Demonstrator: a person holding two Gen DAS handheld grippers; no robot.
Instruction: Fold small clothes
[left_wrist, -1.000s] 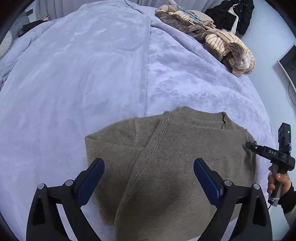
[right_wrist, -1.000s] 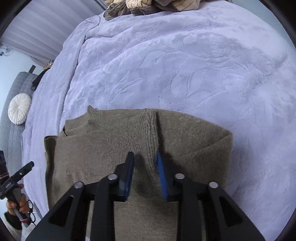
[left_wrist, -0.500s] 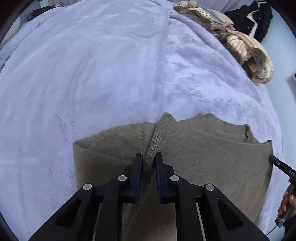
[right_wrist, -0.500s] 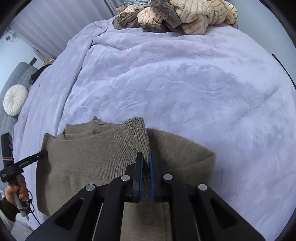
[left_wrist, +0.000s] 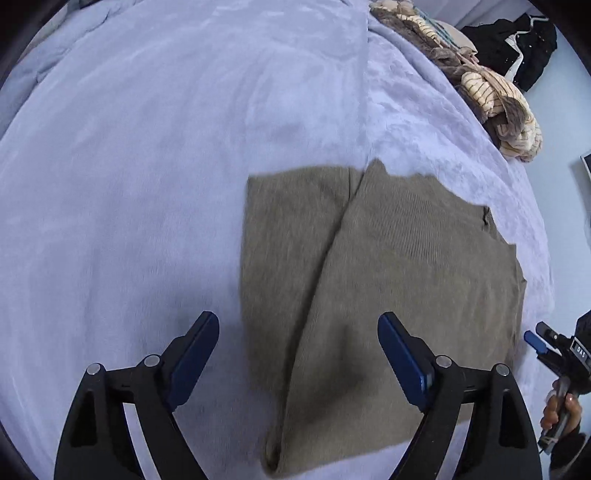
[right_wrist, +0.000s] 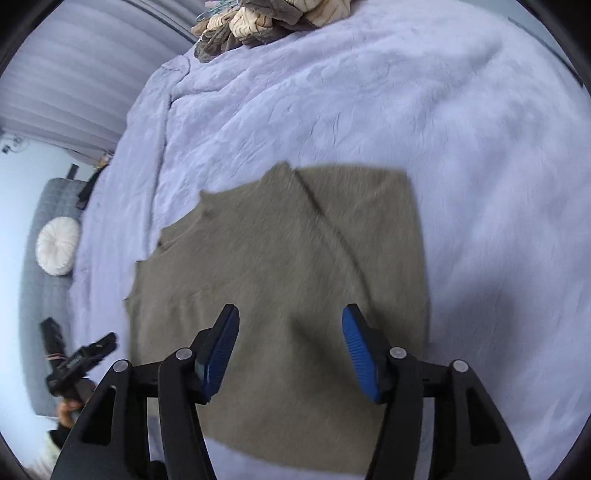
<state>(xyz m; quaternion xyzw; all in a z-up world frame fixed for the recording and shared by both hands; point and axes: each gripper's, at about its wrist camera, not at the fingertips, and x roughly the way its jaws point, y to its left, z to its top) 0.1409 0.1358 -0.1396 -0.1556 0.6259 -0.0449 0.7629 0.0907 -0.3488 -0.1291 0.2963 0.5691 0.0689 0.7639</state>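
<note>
An olive-brown knit sweater lies flat on the lavender bedspread, folded into a rough rectangle with one side flap laid over its body. My left gripper is open and empty, held above the sweater's near left part. My right gripper is open and empty above the sweater near its front edge. The right gripper also shows at the right edge of the left wrist view, and the left gripper at the lower left of the right wrist view.
A pile of striped and brown clothes sits at the far edge of the bed; it also shows in the right wrist view. Dark clothing hangs beyond it. A grey sofa with a round white cushion stands beside the bed.
Both grippers were shut on the sweater's ribbed edge half a second ago. Now both are open and pulled back above it, and the flap lies flat on the sweater.
</note>
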